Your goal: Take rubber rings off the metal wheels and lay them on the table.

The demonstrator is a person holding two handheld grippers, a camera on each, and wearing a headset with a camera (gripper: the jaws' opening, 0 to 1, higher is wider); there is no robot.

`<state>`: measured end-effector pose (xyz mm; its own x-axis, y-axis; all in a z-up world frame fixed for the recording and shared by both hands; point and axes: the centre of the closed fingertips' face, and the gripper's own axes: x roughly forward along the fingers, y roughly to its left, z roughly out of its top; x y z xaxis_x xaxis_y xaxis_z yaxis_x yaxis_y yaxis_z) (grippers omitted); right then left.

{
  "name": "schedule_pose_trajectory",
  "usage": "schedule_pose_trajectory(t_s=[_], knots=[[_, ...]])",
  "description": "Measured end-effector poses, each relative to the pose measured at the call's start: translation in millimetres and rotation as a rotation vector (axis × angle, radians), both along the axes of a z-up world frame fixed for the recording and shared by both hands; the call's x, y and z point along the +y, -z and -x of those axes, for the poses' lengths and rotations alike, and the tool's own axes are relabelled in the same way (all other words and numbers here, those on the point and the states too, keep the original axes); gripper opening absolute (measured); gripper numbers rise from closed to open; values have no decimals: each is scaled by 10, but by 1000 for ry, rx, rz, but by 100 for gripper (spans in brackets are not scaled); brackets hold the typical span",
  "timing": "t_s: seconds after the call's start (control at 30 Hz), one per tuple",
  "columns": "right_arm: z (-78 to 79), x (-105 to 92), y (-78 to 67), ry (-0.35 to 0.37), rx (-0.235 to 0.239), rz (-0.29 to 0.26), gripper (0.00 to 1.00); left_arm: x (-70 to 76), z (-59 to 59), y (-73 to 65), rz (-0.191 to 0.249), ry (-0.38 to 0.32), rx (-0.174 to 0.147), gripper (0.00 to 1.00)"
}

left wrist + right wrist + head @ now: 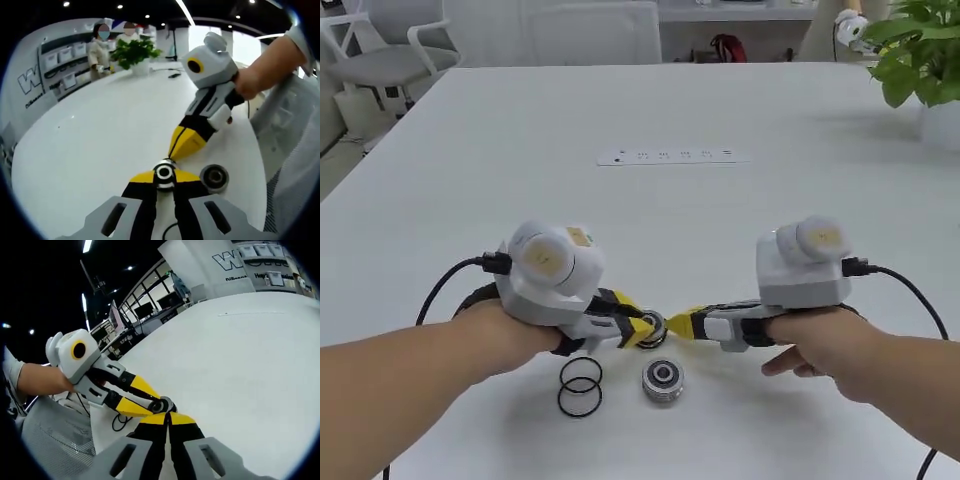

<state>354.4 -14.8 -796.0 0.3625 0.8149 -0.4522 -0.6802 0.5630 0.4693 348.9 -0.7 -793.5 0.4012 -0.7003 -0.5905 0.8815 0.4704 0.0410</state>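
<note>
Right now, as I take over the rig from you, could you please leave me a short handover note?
Left gripper: jaws shut on a metal wheel, held over the table.
Right gripper: jaws shut, tips at that wheel's rim; I cannot tell whether they pinch a ring.
Done: two rubber rings lie on the table, beside a second wheel.
Left: work the ring off the held wheel and lay it down. Check the second wheel too, since I cannot tell whether it is bare.
</note>
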Motion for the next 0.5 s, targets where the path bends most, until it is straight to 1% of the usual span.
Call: schedule_pose_trajectory(t_s=[0.1, 0.13, 0.3, 0.5], knots=[[-7, 9, -14, 15, 3, -14, 0, 0, 1, 2, -3, -9, -5, 12], [-4, 16, -19, 13, -4, -13, 0, 1, 1, 2, -4, -10, -6, 12], [6, 39, -37, 6, -10, -15, 0, 1, 5, 3, -14, -13, -8, 12], [31, 70, -52, -2, 1, -33, 0, 1, 5, 5, -30, -11, -11, 11]])
